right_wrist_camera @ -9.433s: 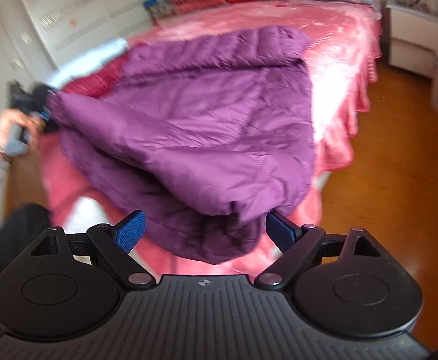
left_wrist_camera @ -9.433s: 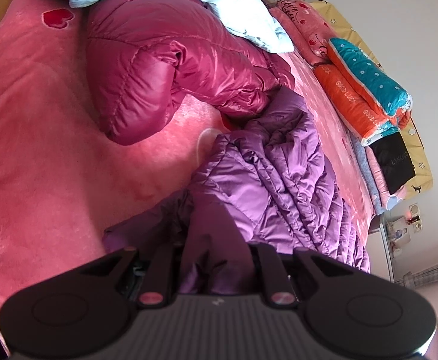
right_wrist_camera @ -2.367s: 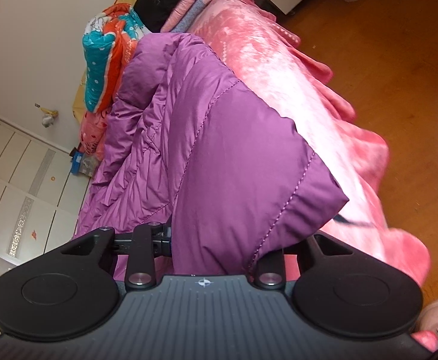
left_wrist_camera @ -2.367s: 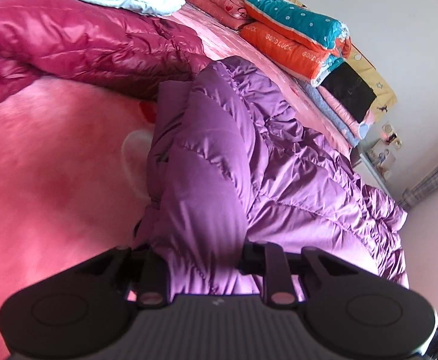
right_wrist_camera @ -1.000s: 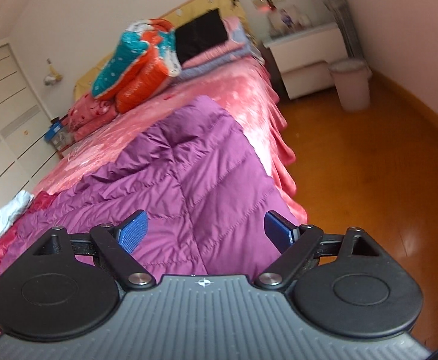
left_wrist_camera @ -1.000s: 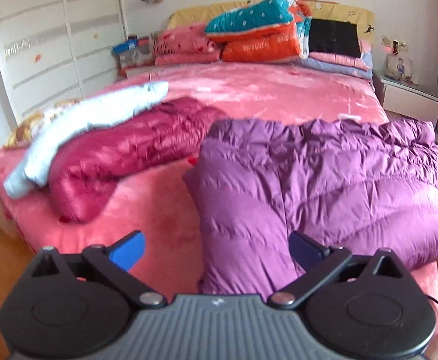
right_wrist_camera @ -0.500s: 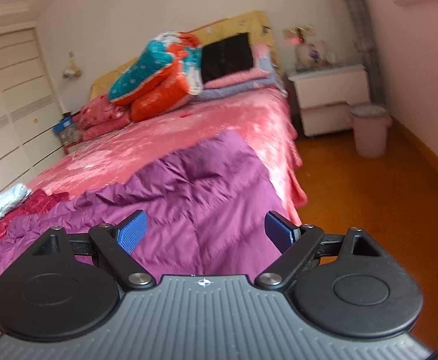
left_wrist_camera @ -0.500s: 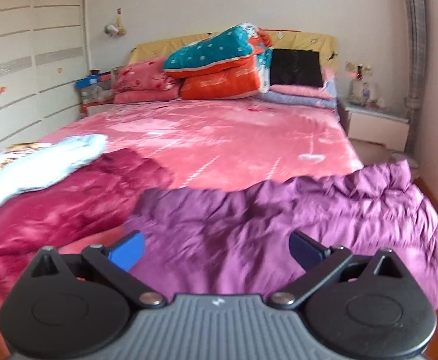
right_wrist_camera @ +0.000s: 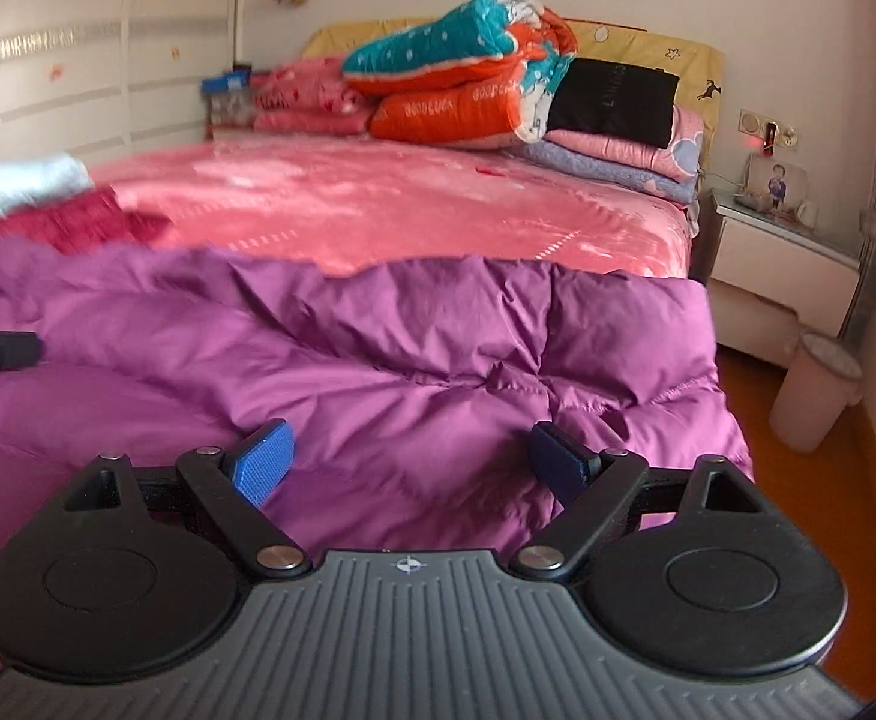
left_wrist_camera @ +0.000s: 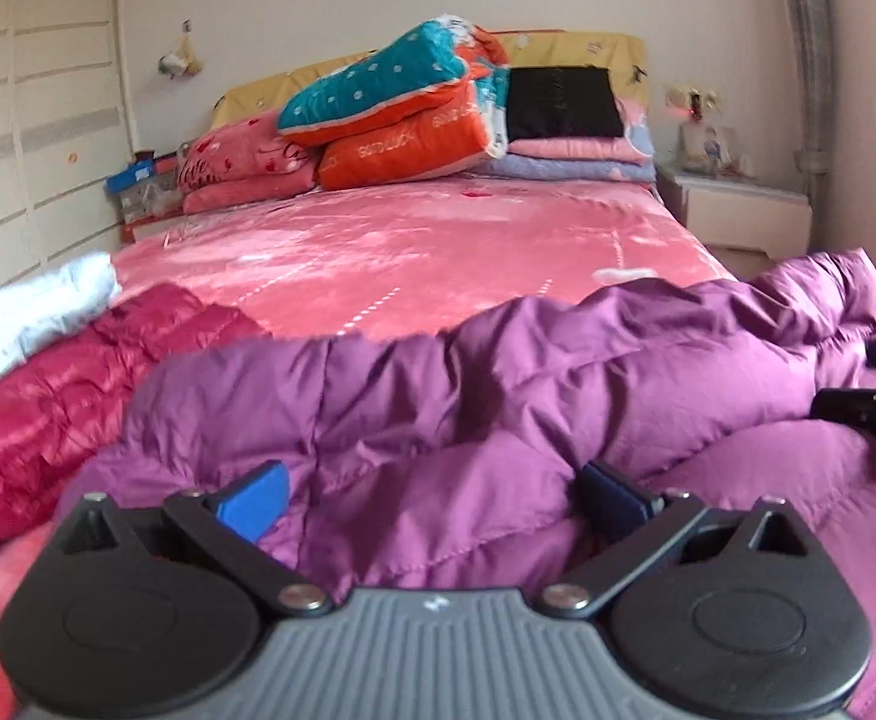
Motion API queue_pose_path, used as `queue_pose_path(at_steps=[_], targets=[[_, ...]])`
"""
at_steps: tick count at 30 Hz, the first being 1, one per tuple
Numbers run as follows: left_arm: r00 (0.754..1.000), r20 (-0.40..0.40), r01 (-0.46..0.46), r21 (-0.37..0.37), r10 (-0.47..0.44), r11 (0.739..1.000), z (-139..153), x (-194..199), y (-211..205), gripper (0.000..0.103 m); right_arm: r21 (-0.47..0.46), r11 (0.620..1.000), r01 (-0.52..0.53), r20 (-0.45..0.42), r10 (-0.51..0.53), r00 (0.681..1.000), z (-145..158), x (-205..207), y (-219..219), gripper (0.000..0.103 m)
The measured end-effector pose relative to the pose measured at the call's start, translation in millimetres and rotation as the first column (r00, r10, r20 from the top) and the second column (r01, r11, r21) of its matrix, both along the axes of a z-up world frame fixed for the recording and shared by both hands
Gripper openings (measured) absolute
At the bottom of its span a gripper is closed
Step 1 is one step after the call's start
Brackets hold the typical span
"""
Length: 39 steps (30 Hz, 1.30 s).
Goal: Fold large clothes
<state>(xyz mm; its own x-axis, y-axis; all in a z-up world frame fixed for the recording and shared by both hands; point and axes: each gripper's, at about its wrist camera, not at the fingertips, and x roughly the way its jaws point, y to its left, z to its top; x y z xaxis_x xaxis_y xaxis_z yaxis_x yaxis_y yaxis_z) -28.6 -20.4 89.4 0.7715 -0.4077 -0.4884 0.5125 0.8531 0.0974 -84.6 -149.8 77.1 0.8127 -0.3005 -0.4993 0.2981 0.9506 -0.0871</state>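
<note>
While both grippers' jaws stand apart, the purple jacket [left_wrist_camera: 558, 396] lies on the pink bed [left_wrist_camera: 414, 252] near a nightstand [right_wrist_camera: 786, 258].

A jacket [left_wrist_camera: 558, 396] is spread across the near end of the bed [left_wrist_camera: 414, 252]. A second jacket [left_wrist_camera: 48, 396] is laid to its left, with a cloth [left_wrist_camera: 24, 306] behind that one. Pillows and folded quilts [left_wrist_camera: 414, 114] are piled at the far end. A nightstand [right_wrist_camera: 786, 258] is set right of the bed, and a bin [right_wrist_camera: 816, 387] is stood before it.
</note>
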Motion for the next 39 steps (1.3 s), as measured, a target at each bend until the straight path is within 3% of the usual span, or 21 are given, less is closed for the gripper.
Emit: queue_pose_path(at_steps=[7,13,19,39], targets=[[0.998,0.045,-0.031,-0.061,0.034,0.998,0,42,-6,0.103,0.074,0.995,0.063,0.005,-0.064,0.998,-7,50,-39,0.103],[0.999,-0.017,-0.05,-0.146,0.048,0.988,-10,74,-1,0.103,0.217,0.966,0.143,-0.007,-0.145,0.989,-15,78,-81,0.103],[0.997,-0.06,-0.057,-0.192,0.046,0.98,-25,85,3,0.103,0.306,0.937,0.167,-0.017,-0.17,0.985,-28,90,-91,0.103],[0.997,-0.071,-0.052,-0.192,0.039,0.98,-48,94,-6,0.103,0.267,0.952,0.147,0.069,-0.171,0.983,-49,92,-87,0.103]])
